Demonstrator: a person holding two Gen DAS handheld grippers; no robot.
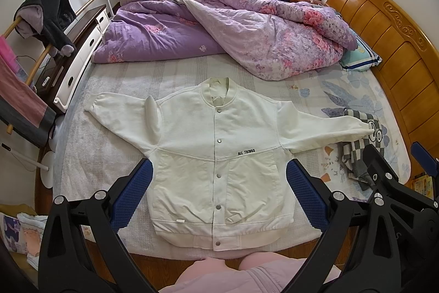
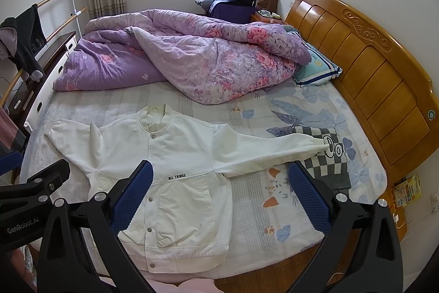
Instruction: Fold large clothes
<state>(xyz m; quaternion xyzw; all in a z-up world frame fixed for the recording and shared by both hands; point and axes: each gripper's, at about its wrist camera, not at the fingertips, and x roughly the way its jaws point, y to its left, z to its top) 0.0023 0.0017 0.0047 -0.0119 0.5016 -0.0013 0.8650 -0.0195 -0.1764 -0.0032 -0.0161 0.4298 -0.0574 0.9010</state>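
A white snap-button jacket [image 1: 219,153] lies flat, front up, on the bed, collar away from me and both sleeves spread out; it also shows in the right wrist view [image 2: 164,177]. Its right sleeve cuff rests on a grey checkered garment [image 1: 362,139]. My left gripper [image 1: 219,191] is open and empty, held above the jacket's lower body. My right gripper [image 2: 219,197] is open and empty, held above the jacket's right side and the bare sheet. The right gripper's body also shows at the right edge of the left wrist view [image 1: 397,183].
A crumpled purple floral quilt [image 1: 219,26] fills the far half of the bed. A wooden headboard [image 1: 389,51] runs along the right. A clothes rack [image 1: 41,26] and a white drawer unit [image 1: 79,65] stand on the left. The bed's near edge [image 1: 233,251] is close to me.
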